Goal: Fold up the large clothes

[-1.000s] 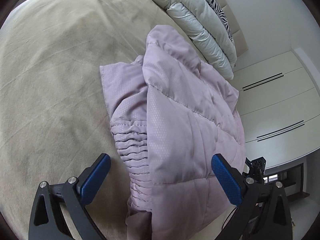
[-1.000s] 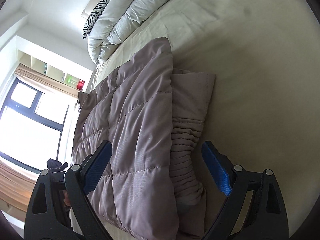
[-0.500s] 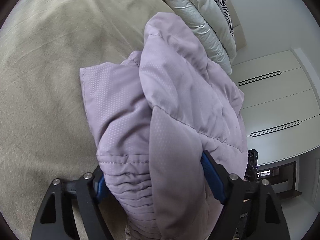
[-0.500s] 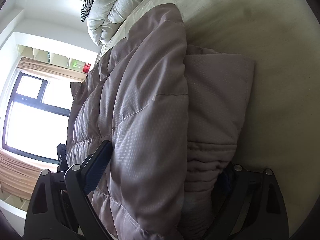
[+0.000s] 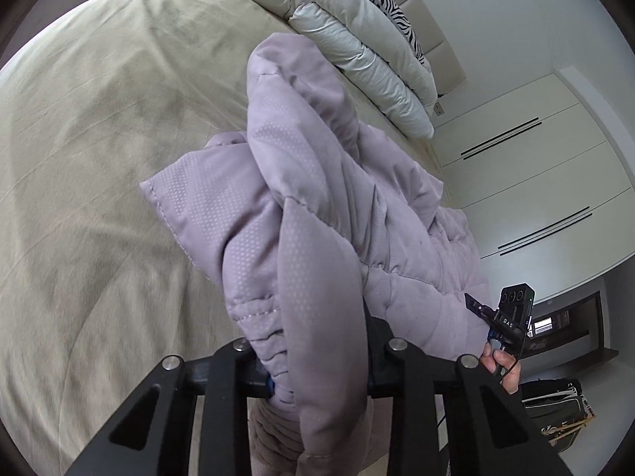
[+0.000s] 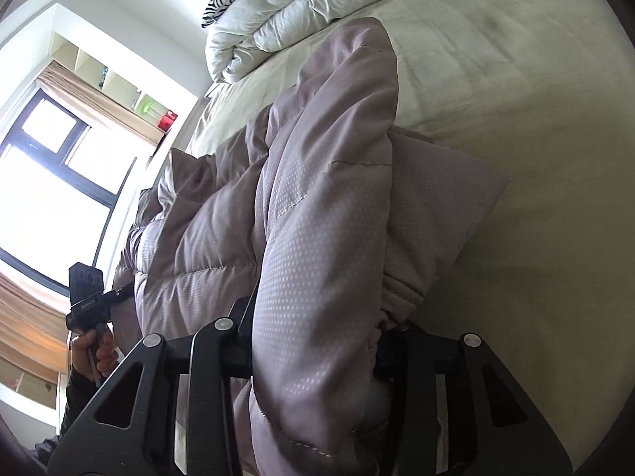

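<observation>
Between both grippers' fingers (image 5: 258, 351), just closed and clamped on its hem, quilted jacket (image 5: 317, 206) appears soft, bulky, light.

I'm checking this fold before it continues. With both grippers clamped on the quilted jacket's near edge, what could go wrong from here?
1. The left gripper and right gripper, jaws just closed, pinch thick bunched layers of the lilac jacket; slick layers could slip out.
2. The tucked sleeve may unfold when lifted.

Bed (image 5: 99, 158); jacket (image 5: 317, 206); duvet (image 5: 357, 39)
</observation>
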Available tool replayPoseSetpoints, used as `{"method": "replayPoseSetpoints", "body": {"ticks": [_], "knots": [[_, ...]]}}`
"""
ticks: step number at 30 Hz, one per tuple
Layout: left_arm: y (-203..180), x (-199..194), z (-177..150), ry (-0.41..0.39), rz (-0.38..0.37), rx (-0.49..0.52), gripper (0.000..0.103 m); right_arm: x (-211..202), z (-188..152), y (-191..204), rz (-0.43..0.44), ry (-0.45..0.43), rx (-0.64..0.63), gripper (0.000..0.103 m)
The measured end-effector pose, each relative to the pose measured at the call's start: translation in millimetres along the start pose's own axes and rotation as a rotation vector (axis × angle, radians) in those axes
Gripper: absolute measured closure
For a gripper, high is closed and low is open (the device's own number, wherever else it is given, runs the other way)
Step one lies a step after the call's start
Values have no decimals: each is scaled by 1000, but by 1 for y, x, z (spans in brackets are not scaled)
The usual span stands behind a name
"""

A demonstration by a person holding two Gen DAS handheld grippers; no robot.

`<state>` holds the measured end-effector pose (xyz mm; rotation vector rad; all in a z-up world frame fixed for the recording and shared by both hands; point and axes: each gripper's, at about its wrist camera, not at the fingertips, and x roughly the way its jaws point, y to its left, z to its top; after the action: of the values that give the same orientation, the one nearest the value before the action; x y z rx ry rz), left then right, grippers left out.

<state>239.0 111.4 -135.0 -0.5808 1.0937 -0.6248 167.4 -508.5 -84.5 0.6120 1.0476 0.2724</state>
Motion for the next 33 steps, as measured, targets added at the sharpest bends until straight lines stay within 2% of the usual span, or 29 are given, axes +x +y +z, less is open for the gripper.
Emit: {"method": "replayPoseSetpoints", "body": {"ticks": [7,9,11,13,17,20,22,24,25,28,30,31,33], "knots": [[16,-49,-76,19,-10,6,70,-46,-74,37,55,23,-31,68],[30,-51,-91,31,-8,-18,70,-50,-96,35,54,35,-37,68],[48,-44,-98,43,-16,-55,68,-46,-111,20,66,47,12,68],[62,-37,-103,35,-14,-101,57,-43,-122,-5,73,45,66,65],[69,-34,-107,14,-21,-131,47,-33,-136,-32,65,26,197,42],[68,-48,-111,-17,-3,-132,43,-43,-144,-27,48,-9,204,40],[68,-64,-118,-50,9,-135,34,-55,-147,-25,26,-29,208,40],[62,-87,-124,-112,78,-101,28,-72,-150,-27,-32,-74,194,40],[52,-101,-128,-161,141,-56,23,-85,-154,-22,-80,-115,169,40],[6,-138,-146,-335,362,132,4,-131,-165,-1,-246,-243,93,40],[-33,-152,-158,-440,480,272,0,-157,-175,27,-348,-349,2,40],[-47,-160,-165,-488,525,331,0,-167,-180,45,-393,-403,-56,39],[-78,-165,-172,-567,584,409,0,-183,-189,78,-464,-490,-161,24]]}}
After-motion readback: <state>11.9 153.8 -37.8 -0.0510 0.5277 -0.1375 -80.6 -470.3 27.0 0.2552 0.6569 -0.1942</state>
